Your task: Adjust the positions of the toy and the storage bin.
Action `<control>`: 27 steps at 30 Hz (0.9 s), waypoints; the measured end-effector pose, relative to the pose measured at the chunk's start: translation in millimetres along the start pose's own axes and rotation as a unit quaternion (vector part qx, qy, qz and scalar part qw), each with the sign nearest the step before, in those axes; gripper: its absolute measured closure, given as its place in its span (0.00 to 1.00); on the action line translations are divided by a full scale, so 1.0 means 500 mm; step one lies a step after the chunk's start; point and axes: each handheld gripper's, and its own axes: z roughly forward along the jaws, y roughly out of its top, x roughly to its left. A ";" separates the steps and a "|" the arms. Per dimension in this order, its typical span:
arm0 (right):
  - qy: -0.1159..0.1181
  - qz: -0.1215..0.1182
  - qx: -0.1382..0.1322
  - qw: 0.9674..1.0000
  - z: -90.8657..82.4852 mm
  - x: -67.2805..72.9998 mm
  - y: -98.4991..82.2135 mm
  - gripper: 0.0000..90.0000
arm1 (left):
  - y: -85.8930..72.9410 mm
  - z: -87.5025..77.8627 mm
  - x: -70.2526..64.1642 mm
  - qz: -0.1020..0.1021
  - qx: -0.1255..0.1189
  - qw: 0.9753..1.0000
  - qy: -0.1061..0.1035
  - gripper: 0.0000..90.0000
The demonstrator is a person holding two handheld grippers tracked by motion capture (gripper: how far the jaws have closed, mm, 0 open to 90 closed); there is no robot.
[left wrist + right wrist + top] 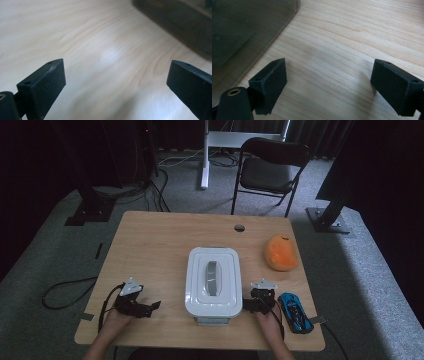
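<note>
Dim, underexposed high view; brighter gripper views, left one motion-blurred, soft table glare

My table [165,240] is pale wood with clear grain lines and a smooth matt finish (close up it picks up only a soft sheen), and the storage box [212,282] on it looks like glossy white plastic on the lid, with a duller grey handle [212,277] set into it. Fingers [47,85] of my left gripper [150,307] and those of my right gripper [250,304] are matt black plastic, slightly scuffed at the edges. Toy car [295,312] is shiny blue plastic; the orange toy [281,252] looks soft and fuzzy, like plush cloth.
</note>
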 end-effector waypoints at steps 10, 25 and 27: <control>0.004 0.000 0.001 1.000 -0.001 -0.002 -0.001 0.14 | -0.105 -0.092 0.054 -0.046 0.036 0.997 0.046 0.03; 0.014 -0.008 0.000 1.000 -0.003 0.003 -0.004 0.14 | -0.090 -0.111 0.088 -0.077 0.028 0.996 0.024 0.03; 0.014 -0.006 0.000 1.000 -0.004 0.002 -0.005 0.14 | -0.087 -0.108 0.082 -0.072 0.024 0.997 0.019 0.03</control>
